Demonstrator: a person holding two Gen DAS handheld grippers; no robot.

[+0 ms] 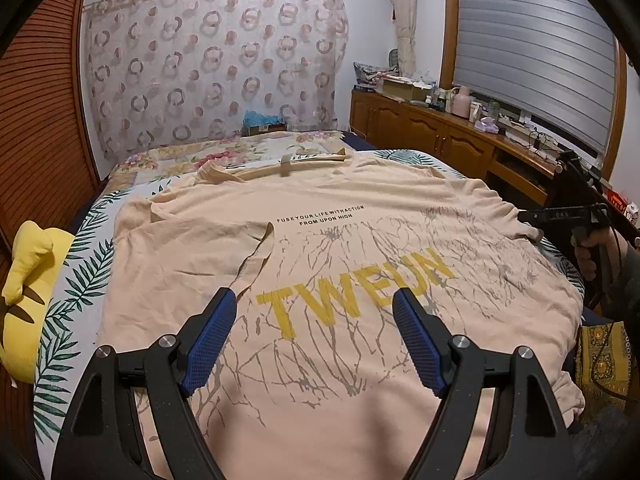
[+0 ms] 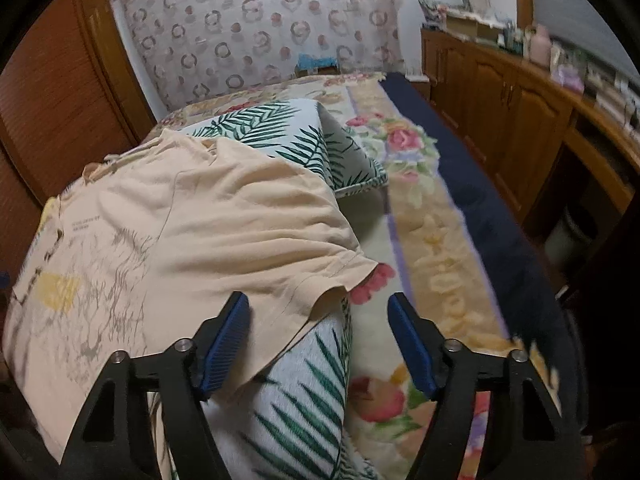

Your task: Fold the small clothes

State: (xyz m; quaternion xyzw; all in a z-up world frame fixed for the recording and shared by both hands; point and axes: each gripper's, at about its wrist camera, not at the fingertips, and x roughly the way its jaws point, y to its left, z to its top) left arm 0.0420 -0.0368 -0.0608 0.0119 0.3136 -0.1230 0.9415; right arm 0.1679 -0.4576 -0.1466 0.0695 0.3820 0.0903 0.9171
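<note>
A beige T-shirt (image 1: 340,248) with yellow letters and grey crack print lies spread flat on the leaf-print cover, collar at the far end. Its left sleeve is folded inward over the chest. My left gripper (image 1: 314,300) is open and empty, hovering above the shirt's lower half. My right gripper (image 2: 318,306) is open, at the hem of the right sleeve (image 2: 320,276), with the sleeve edge between the jaws' line but not clamped. The right gripper also shows in the left wrist view (image 1: 532,220) at the shirt's right edge.
A yellow plush (image 1: 28,280) lies at the bed's left edge. A floral blanket (image 2: 420,240) covers the bed beside the leaf-print cover (image 2: 304,400). A wooden cabinet (image 1: 440,136) with clutter runs along the right. A wooden slatted door (image 1: 36,120) stands at left.
</note>
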